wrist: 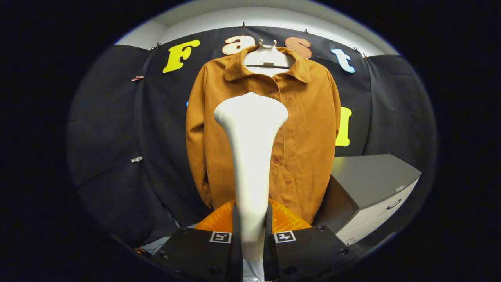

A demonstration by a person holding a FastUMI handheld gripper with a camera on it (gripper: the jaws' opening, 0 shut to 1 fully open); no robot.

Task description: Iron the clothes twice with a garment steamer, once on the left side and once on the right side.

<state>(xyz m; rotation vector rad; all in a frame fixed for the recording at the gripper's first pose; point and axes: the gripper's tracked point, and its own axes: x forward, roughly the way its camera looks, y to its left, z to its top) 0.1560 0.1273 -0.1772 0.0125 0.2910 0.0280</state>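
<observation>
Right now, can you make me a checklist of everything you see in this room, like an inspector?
Surface: grey cabinet top, to the right of the shirt, nothing seen on it.
Job's things: white garment steamer held upright, its wide head in front of the shirt's chest; brown button shirt hanging on a white hanger, buttoned.
Clutter: nothing seen.
Grippers: tongs shut on the steamer's handle, one finger each side.
Cables: nothing clearly seen.
Surroundings: black cloth wall with small clips; cabinet drawer with handle.
</observation>
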